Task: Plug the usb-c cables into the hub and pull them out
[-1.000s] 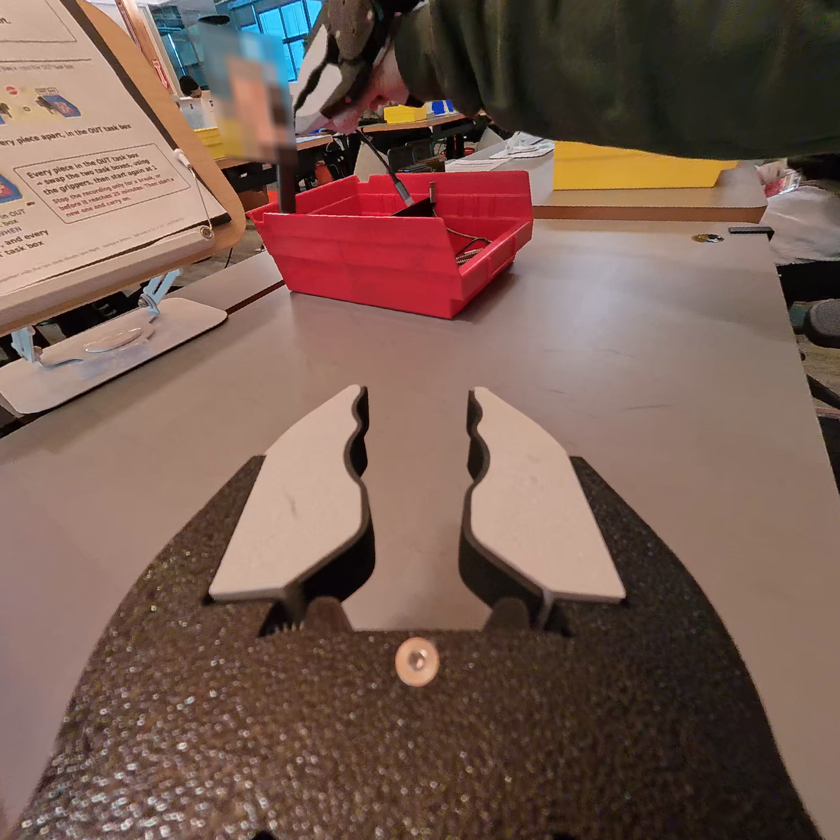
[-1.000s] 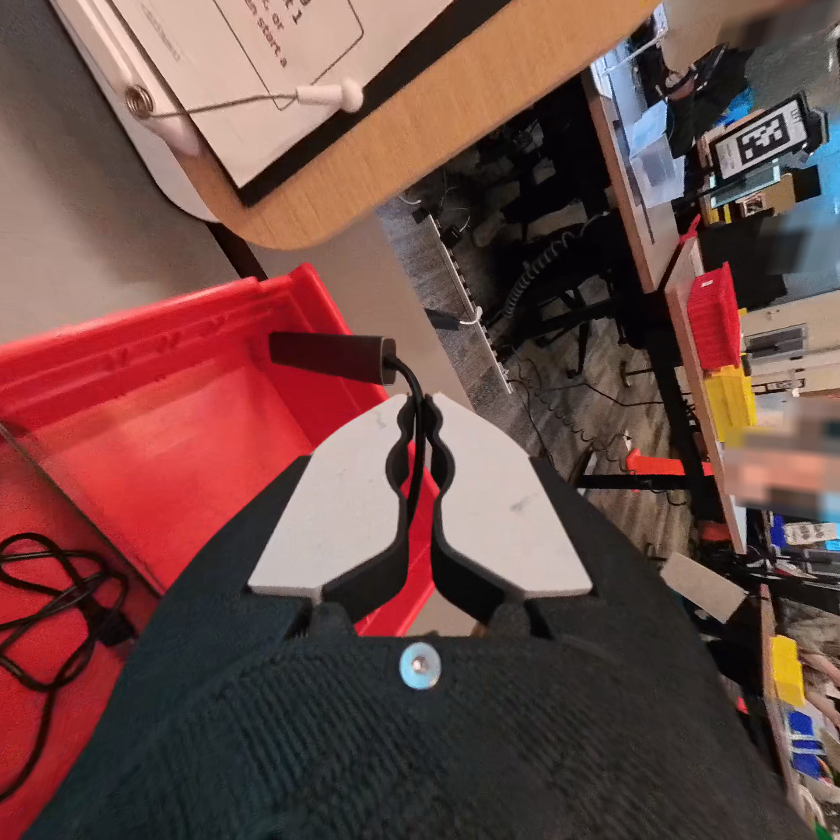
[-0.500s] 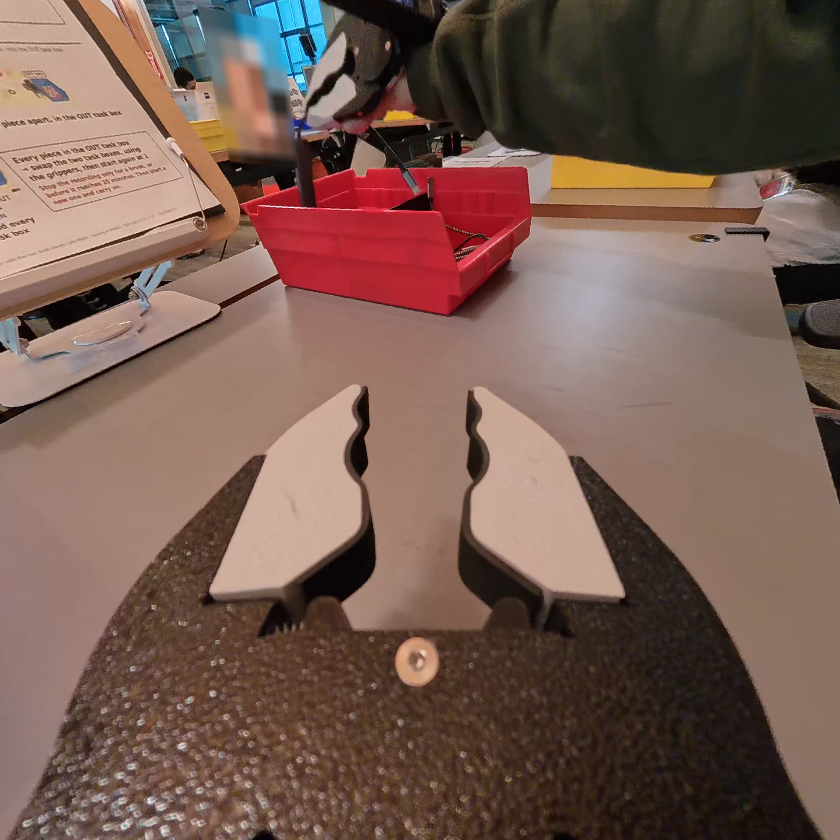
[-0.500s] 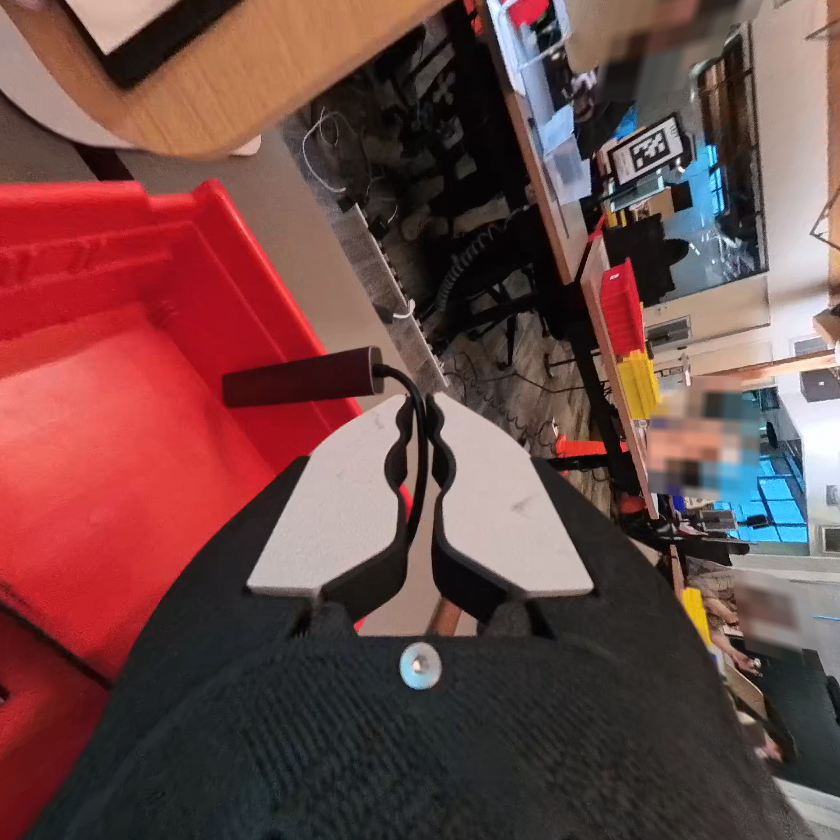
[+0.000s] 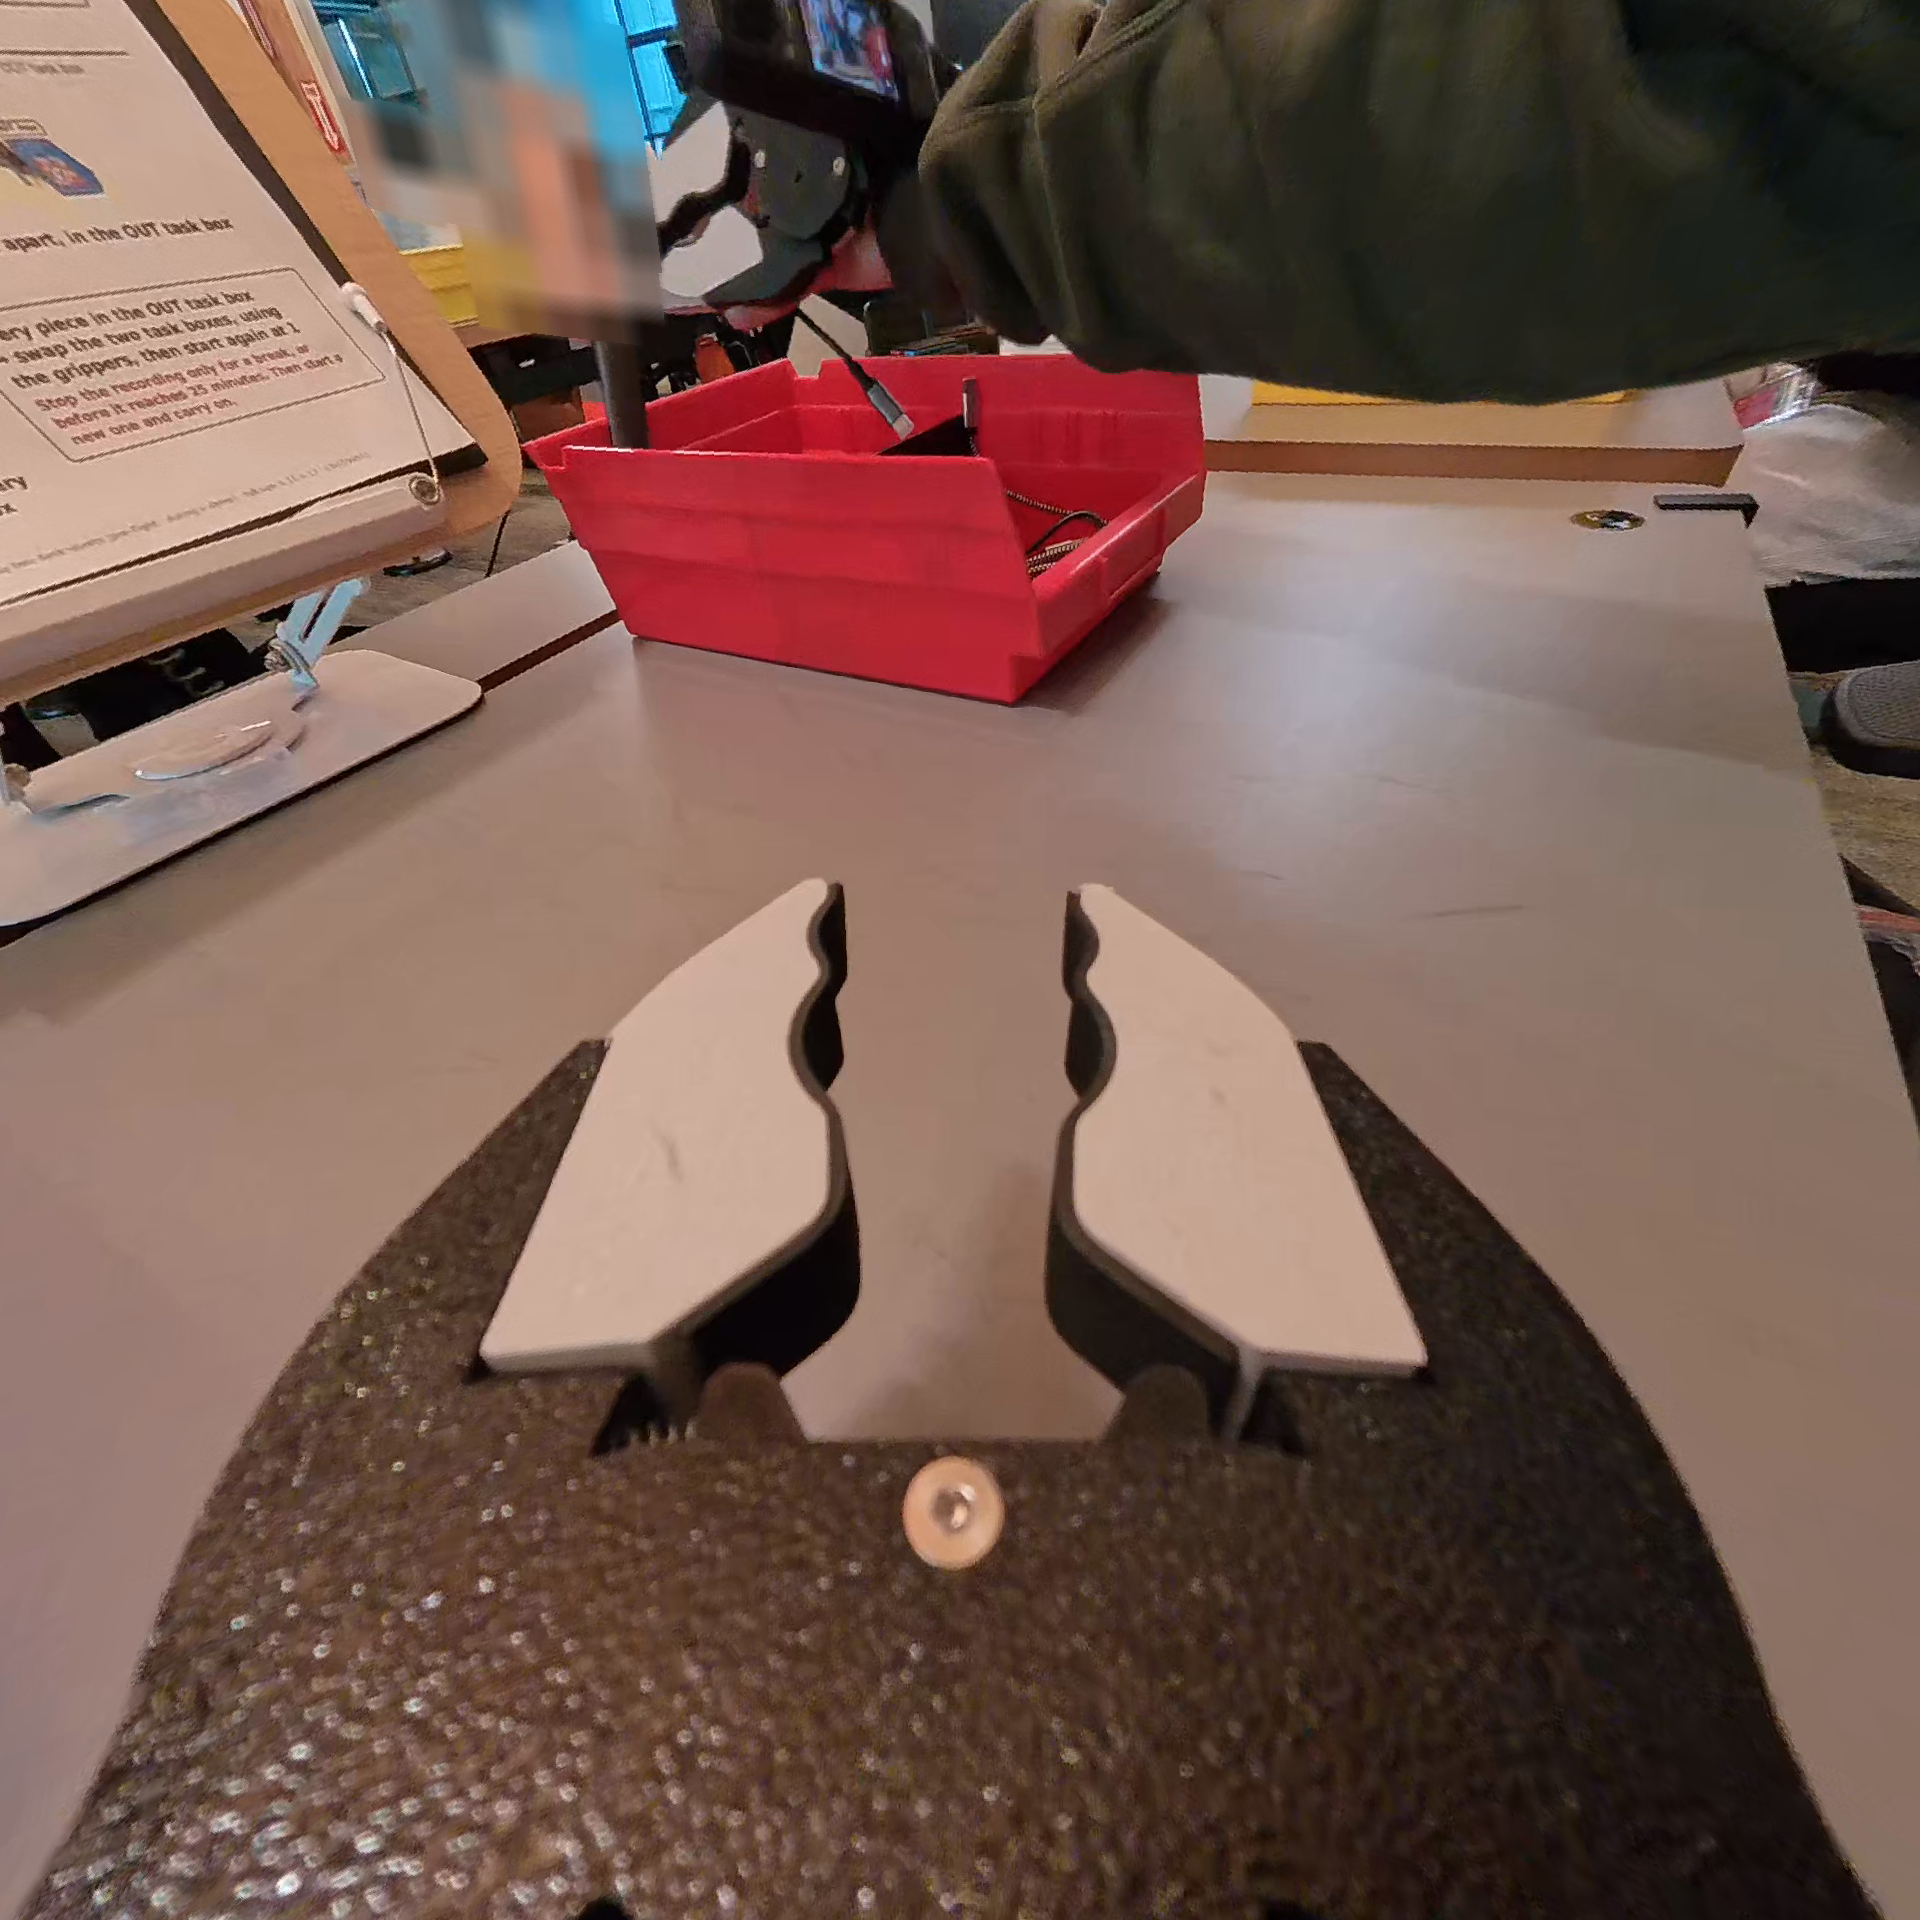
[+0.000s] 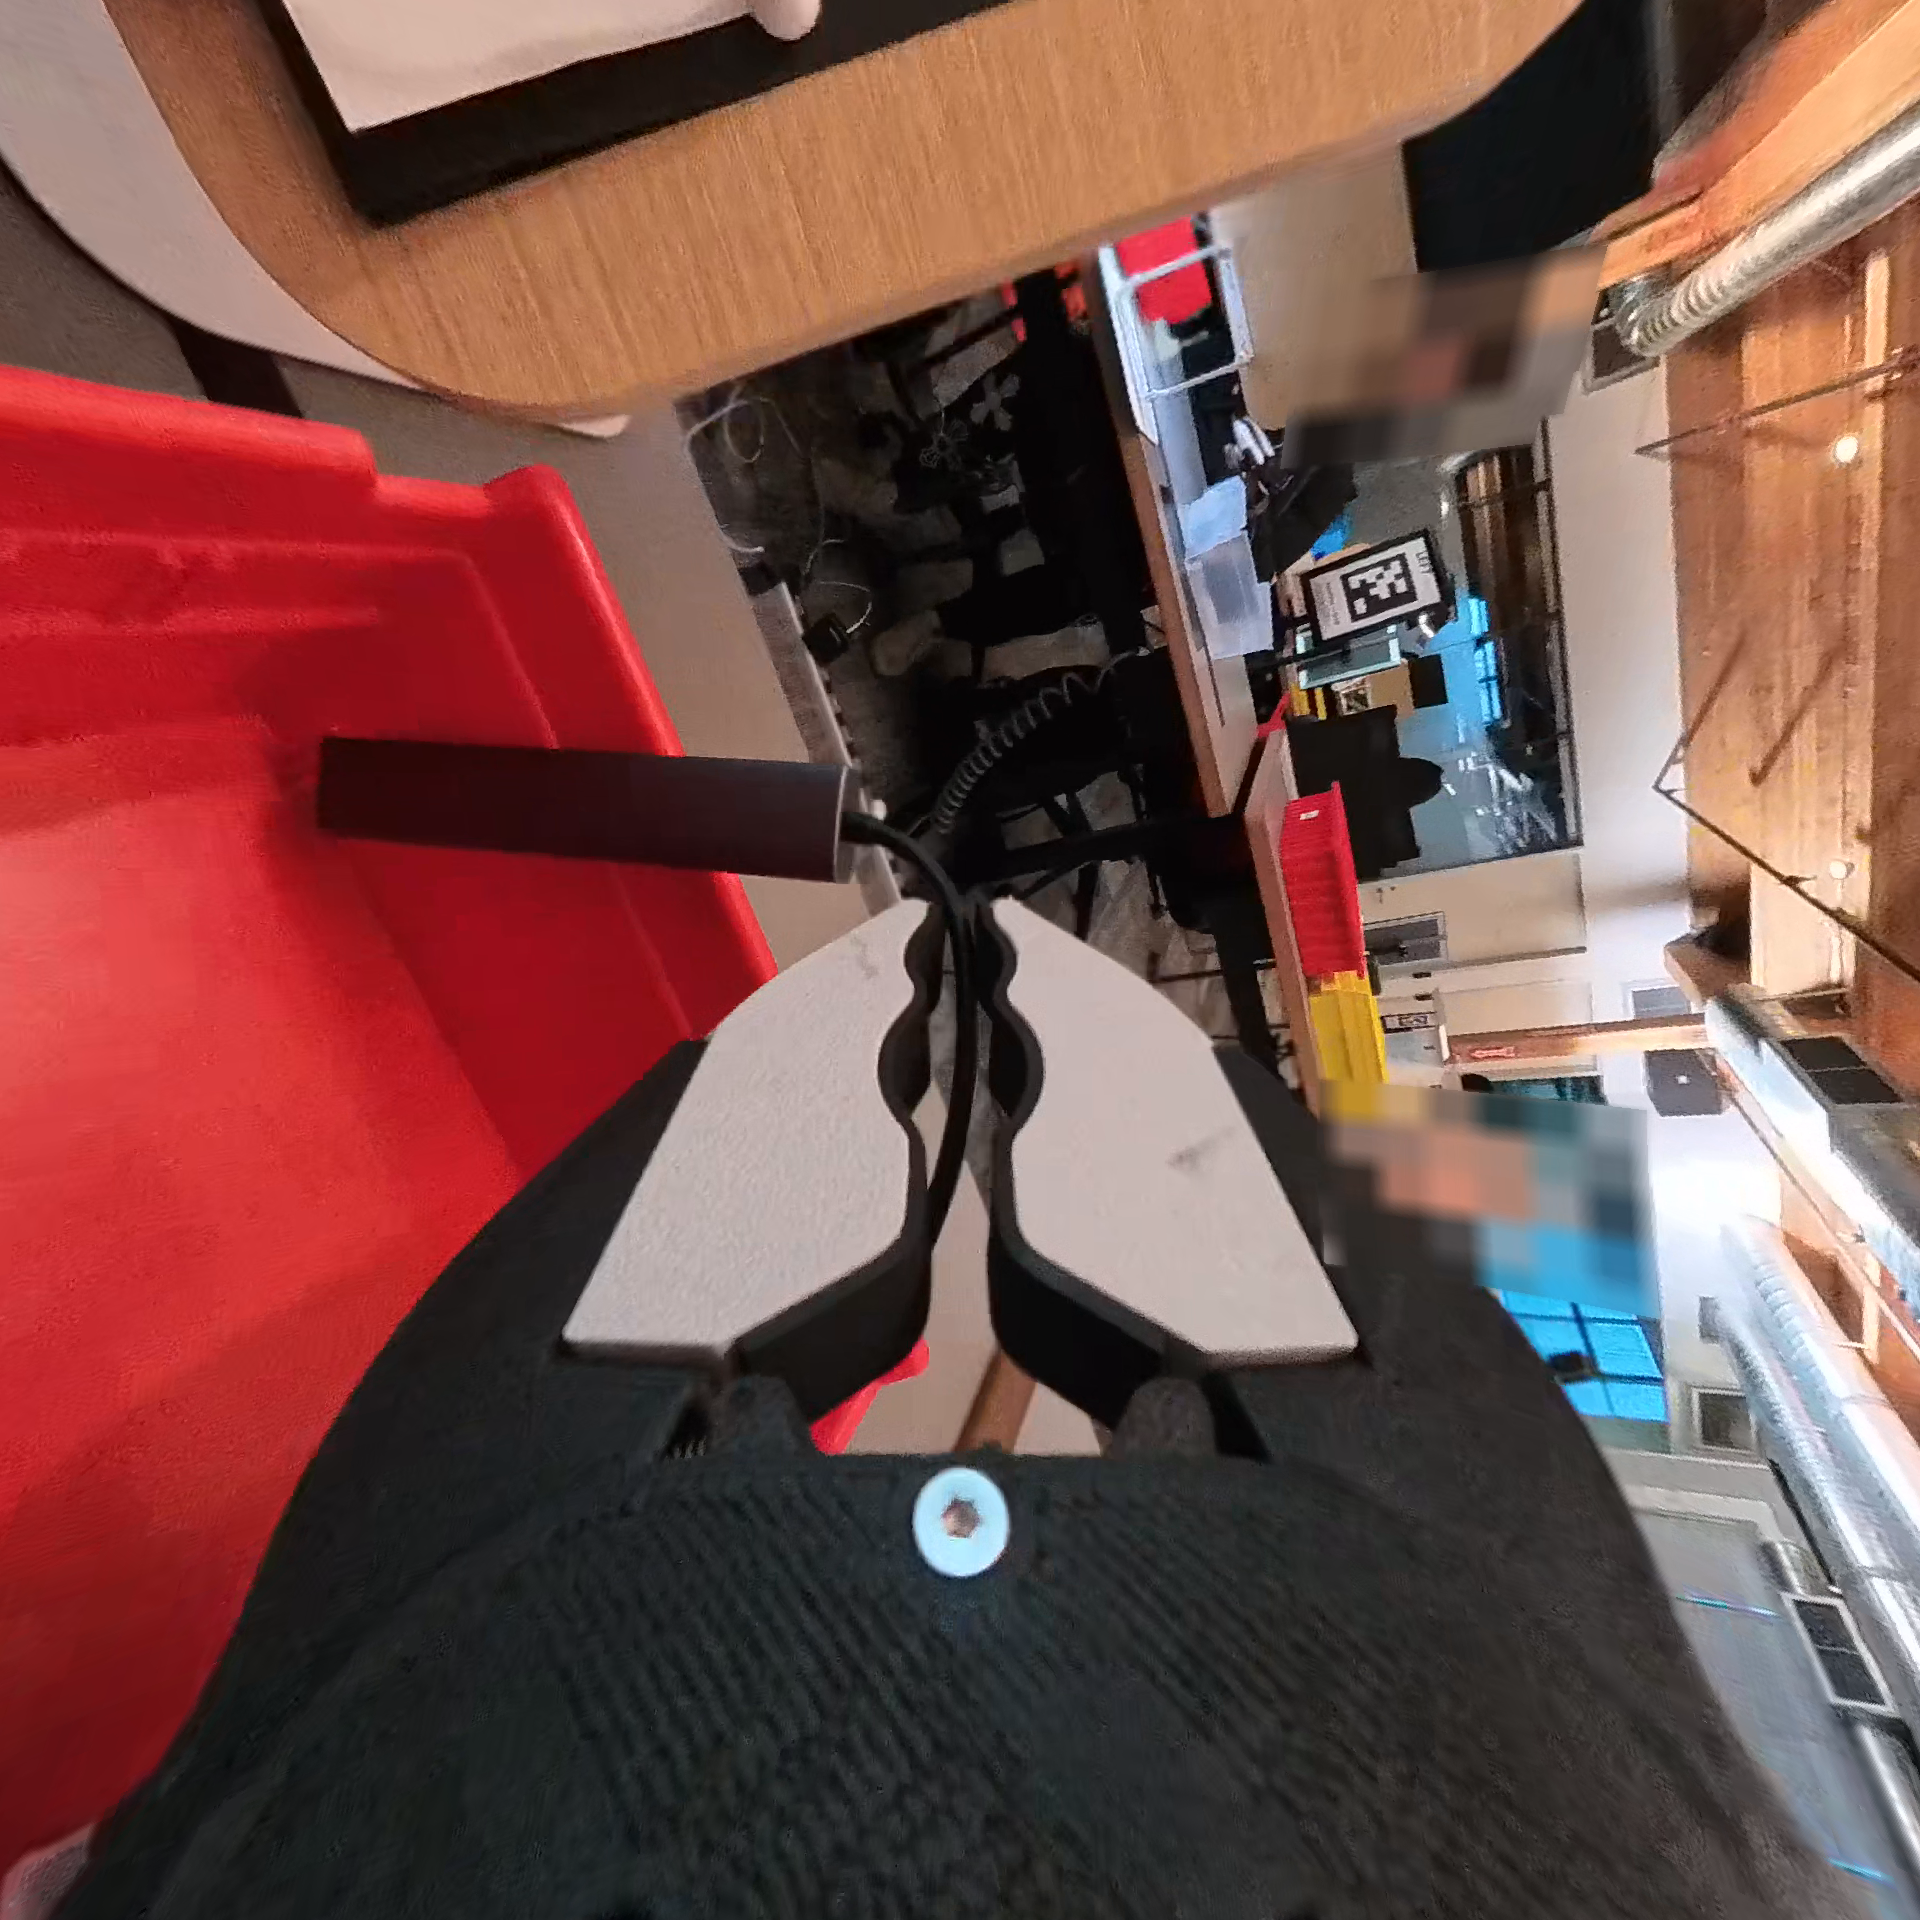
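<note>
A: Start with the nearest thing. What is the left hand-held gripper (image 5: 951,904) doing?

B: Its two pale grey fingers stand well apart with nothing between them, only the bare grey surface (image 5: 1403,748) showing in the gap. It sits low over that surface.

A: And ahead of it?

B: Straight ahead, well apart from the fingertips, stands a red plastic bin (image 5: 831,561). A dark braided cable (image 5: 1060,535) lies coiled in its lower, open end. Ahead and to the left is a tilted wooden board with a printed sheet (image 5: 187,343), on a pale metal stand (image 5: 239,738).

A: Where is the right hand-held gripper (image 6: 961,914)?

B: In the left wrist view it hangs above the far part of the bin, held by a person's arm in a dark green sleeve (image 5: 1434,187). From it a thin black cable with a silver plug (image 5: 883,400) slants down toward the bin's inside.

A: Is it gripping anything?

B: Yes. Seen from its own camera, its fingers are pressed together at the tips on the thin black cord (image 6: 951,1039) of a dark, bar-shaped USB hub (image 6: 582,800). The hub lies just beyond the fingertips and to their left, over the bin's red wall. Beyond that is the wooden board's edge, then a blurred workshop.
</note>
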